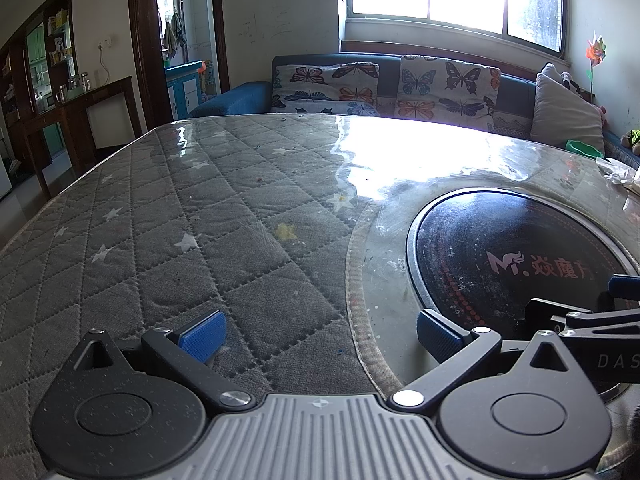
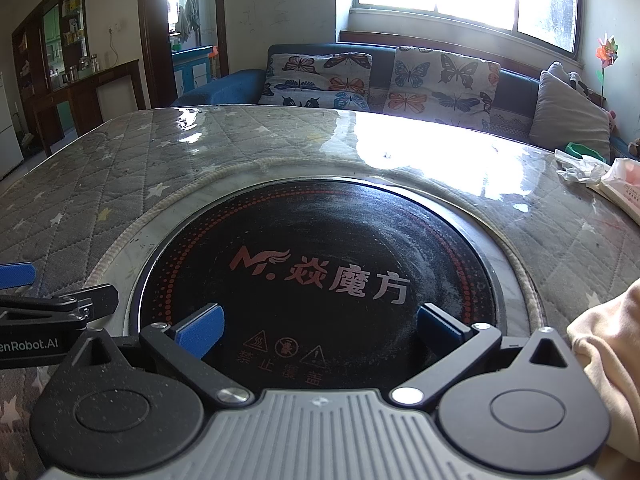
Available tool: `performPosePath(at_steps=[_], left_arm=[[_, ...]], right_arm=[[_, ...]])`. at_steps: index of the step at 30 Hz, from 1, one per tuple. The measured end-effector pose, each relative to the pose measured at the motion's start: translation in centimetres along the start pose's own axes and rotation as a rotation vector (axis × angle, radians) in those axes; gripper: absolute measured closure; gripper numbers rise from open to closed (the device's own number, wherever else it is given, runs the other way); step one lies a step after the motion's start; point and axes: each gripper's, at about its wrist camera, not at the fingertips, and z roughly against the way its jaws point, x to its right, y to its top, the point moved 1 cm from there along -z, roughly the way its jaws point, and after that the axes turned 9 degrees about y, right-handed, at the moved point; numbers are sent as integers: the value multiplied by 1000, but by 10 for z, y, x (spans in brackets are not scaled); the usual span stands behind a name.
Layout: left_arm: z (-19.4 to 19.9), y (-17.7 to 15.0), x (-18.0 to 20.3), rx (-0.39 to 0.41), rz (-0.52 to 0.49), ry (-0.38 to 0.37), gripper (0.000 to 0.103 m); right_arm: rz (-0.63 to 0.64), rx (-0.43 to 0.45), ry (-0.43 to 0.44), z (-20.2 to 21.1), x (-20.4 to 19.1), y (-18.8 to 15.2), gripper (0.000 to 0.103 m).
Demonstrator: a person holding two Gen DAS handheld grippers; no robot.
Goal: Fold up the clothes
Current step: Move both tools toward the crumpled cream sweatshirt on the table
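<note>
Right wrist view: we're holding both grippers, left gripper (image 1: 318, 334) and right gripper (image 2: 320, 326), spread wide and empty over glossy round hotplate (image 2: 316, 264); cream cloth (image 2: 608, 364) bunching just right.

Each black matte two-finger gripper (image 1: 320, 336) (image 2: 320, 330) has blue ribbed finger pads (image 1: 204, 334), silver pivot screws, a grey ribbed base.

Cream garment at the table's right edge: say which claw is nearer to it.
Right. The right claw is open over the black disc, beside the cream garment; the left claw is open farther left.
</note>
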Motion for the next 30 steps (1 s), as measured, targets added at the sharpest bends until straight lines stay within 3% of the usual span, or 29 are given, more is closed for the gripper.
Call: performPosePath(at_steps=[11,22,30], left_arm=[[-1,5,3,-41,3,-17,0],[44,7,38,-19,-32,-78,0],[68,0,64,-17,-66,-118,0]], right_arm=[[64,20,35,23,-4,-1,0],[74,51,91,88,9,0,0],[47,50,48,121,23,-15,0]])
